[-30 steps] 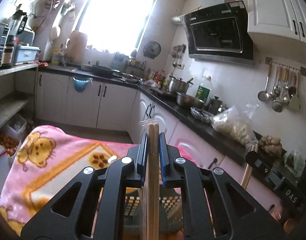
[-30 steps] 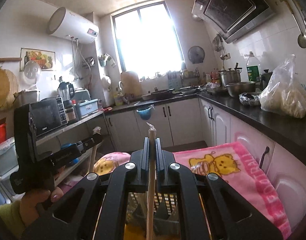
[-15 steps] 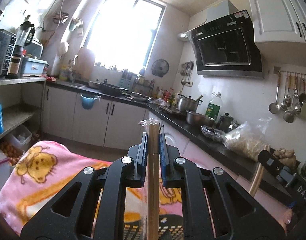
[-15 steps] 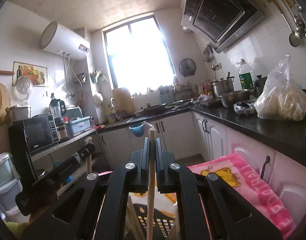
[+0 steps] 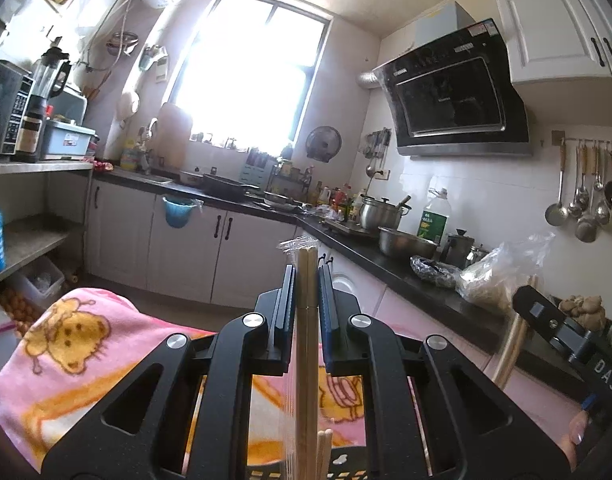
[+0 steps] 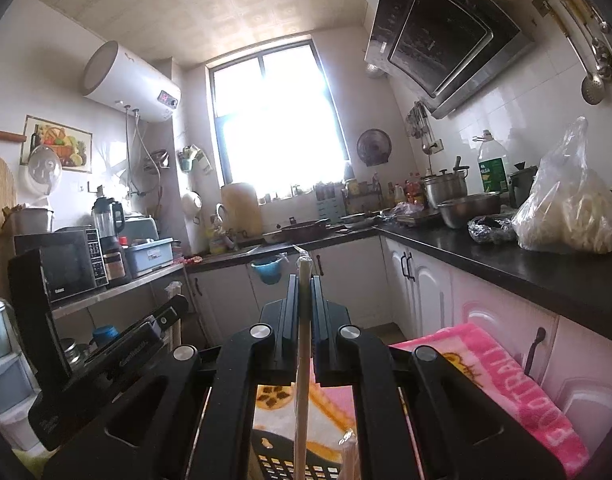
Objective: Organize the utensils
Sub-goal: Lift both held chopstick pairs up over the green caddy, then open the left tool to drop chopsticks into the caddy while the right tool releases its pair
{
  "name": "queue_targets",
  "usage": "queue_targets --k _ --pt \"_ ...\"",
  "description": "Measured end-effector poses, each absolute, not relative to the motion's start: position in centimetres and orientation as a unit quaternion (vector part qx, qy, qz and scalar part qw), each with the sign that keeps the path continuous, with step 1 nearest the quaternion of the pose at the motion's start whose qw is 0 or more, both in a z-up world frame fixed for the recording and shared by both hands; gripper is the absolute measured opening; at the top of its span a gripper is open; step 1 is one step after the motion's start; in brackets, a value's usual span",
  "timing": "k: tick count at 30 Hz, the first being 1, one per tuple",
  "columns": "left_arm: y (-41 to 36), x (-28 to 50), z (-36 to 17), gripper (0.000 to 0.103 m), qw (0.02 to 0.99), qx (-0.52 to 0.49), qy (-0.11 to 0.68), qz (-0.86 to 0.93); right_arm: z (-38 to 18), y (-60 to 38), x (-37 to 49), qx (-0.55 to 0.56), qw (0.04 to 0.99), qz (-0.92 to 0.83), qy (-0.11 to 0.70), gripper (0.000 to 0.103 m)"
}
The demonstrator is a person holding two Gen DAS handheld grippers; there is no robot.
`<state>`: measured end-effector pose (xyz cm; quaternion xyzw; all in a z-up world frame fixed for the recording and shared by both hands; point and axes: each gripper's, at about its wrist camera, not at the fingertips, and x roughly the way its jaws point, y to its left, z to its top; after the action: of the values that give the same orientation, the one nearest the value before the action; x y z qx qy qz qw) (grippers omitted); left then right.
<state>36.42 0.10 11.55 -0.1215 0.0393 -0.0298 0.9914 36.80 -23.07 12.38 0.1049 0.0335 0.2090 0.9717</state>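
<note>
A plastic-wrapped pair of chopsticks (image 5: 307, 280) is clamped upright in the closed left claw (image 5: 307, 292); another wrapped pair (image 6: 305, 280) is pinched in the closed right claw (image 6: 305, 300), above a black slotted basket (image 6: 278, 464).

Blanket (image 5: 78, 344) lies below, countertop (image 5: 386, 264) to its right.

Two level wrist fisheyes, side by side, sharing window (image 5: 250, 80) and black counter (image 6: 506, 256).
</note>
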Motion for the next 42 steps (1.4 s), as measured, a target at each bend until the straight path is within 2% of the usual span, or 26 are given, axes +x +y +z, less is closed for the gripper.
queue_targets --k 16,24,32,34,36,40,42 --pt "-0.3 37.0 9.4 0.005 0.996 -0.081 0.011 -0.022 9.3 -21.8 37.1 0.076 0.975 0.206 0.033 0.006" --pt "0.1 37.0 8.7 0.006 0.995 -0.091 0.028 -0.035 8.3 -21.7 36.7 0.067 0.973 0.213 0.05 0.006" --pt "0.8 36.6 8.3 0.019 0.992 -0.106 0.054 -0.044 7.9 -22.0 36.5 0.076 0.97 0.219 0.071 0.006" --pt "0.9 36.3 8.4 0.02 0.992 -0.104 0.056 -0.045 7.8 -22.1 36.5 0.079 0.97 0.219 0.075 0.009" --pt "0.9 36.2 8.4 0.025 0.992 -0.103 0.062 -0.048 7.8 -22.3 36.4 0.084 0.969 0.218 0.078 0.025" --pt "1.1 36.0 8.5 0.03 0.99 -0.107 0.071 -0.05 8.0 -22.6 36.1 0.089 0.969 0.216 0.079 0.026" --pt "1.2 35.7 8.6 0.035 0.99 -0.111 0.074 -0.052 8.1 -22.7 35.8 0.09 0.969 0.215 0.077 0.032"
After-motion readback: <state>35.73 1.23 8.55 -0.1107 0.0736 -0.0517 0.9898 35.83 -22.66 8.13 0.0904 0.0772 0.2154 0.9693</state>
